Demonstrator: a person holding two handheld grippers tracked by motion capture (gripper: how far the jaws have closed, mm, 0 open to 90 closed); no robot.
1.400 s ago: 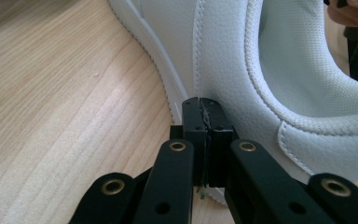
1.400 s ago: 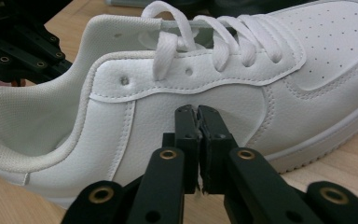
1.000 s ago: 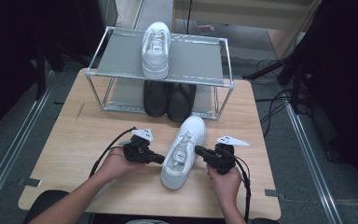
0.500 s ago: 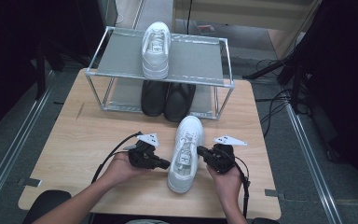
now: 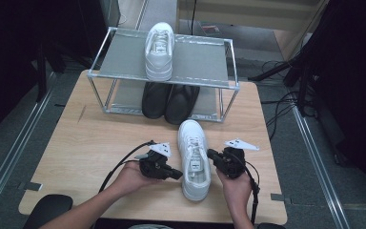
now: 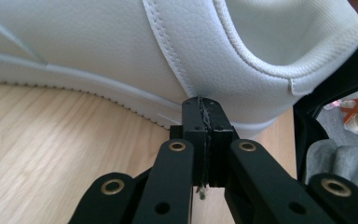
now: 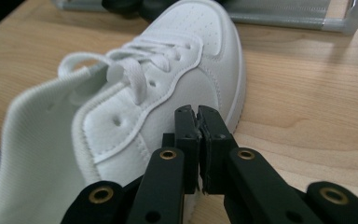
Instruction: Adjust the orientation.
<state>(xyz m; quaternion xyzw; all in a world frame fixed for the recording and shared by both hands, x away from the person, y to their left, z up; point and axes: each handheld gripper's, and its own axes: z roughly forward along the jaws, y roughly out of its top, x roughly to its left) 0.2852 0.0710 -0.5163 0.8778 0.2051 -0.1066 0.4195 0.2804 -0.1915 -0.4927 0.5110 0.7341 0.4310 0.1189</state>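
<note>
I have the white sneaker (image 5: 194, 160) lying on the wooden surface (image 5: 86, 143) near my edge, toe pointing away toward the shoe rack (image 5: 124, 71). My left gripper (image 5: 176, 175) has its jaws together, tips against the sneaker's left side near the heel. My right gripper (image 5: 209, 153) has its jaws together too, nothing between them, just beside the sneaker's right side. Ahead, a pair of black shoes (image 5: 169, 101) under the rack sits just beyond the sneaker's toe. A second white sneaker (image 5: 159, 50) rests on the rack's top shelf.
</note>
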